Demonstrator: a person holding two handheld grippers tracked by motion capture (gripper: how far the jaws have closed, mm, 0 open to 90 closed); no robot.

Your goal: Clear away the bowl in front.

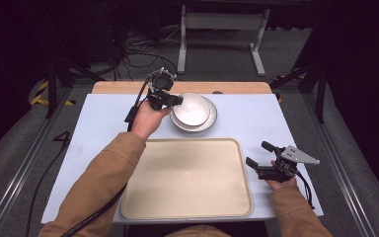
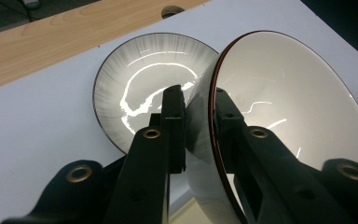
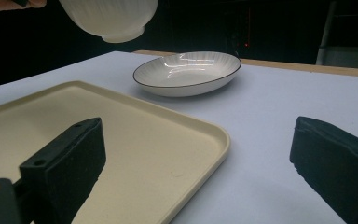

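Left gripper point(image 1: 173, 100): jaws clamped on rim of bowl point(image 2: 289, 107), 1 jaw inside, 1 outside.
Bowl: held tilted, lifted clear above plate point(image 2: 140, 88).
Plate: lying on table point(image 1: 103, 123), just beyond left jaws.
Right gripper point(image 1: 260, 154): jaws apart, nothing gripped.
Tray point(image 1: 187, 182): beside right gripper, bare.

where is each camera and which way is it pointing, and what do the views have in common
High view: above the person's side of the table, looking forward and down; both sleeved forearms, left gripper and right gripper show.
Left gripper view: rides the left gripper, looking along its jaws shut on the rim of the bowl, lifted over the plate.
Right gripper view: rides the right gripper, low by the tray, looking across it; open jaws show.
Shared: bowl and plate appear in all three.
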